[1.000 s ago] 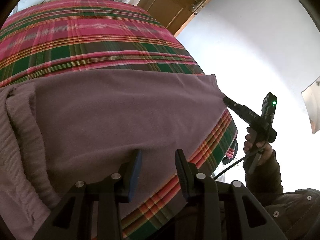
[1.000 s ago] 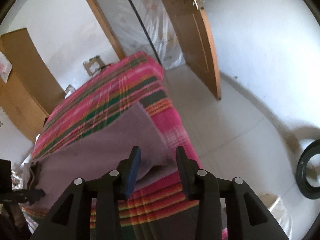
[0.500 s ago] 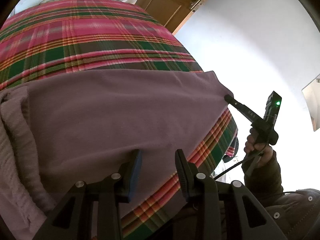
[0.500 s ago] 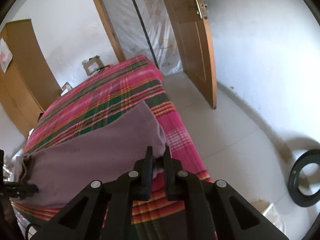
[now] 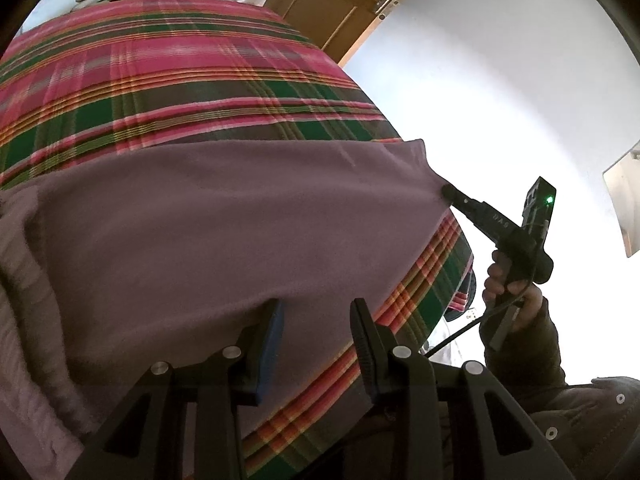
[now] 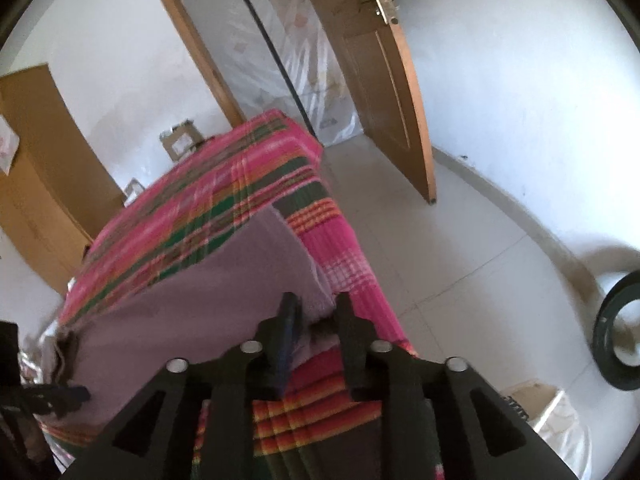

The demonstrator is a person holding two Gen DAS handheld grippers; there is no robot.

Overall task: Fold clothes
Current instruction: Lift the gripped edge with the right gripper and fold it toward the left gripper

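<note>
Starting at the left, our left gripper (image 5: 316, 320) hovers with its jaws well apart and nothing between them, just above the near hem of the mauve garment (image 5: 208, 232). The cloth lies spread flat across the near end of the plaid bedspread (image 5: 180, 76), its long axis running side to side in front of us, from the bunched, ribbed part at the far left (image 5: 24, 288) to the corner at the right. That hem lies straight ahead of the open left jaws and a little below them, so this hand is the nearer one to the middle of the near edge.

Moving right, our right gripper (image 6: 314, 320) sits at the garment's right-hand corner (image 6: 316, 292). In the right wrist view its fingers stand partly apart with the corner fabric between them; in the left wrist view its tip (image 5: 450, 192) meets that corner and the cloth puckers toward it. We cannot tell whether the cloth is truly pinched.

We judge that any fold turns on that side-to-side axis: the right hand has the end, the left the near edge.
</note>
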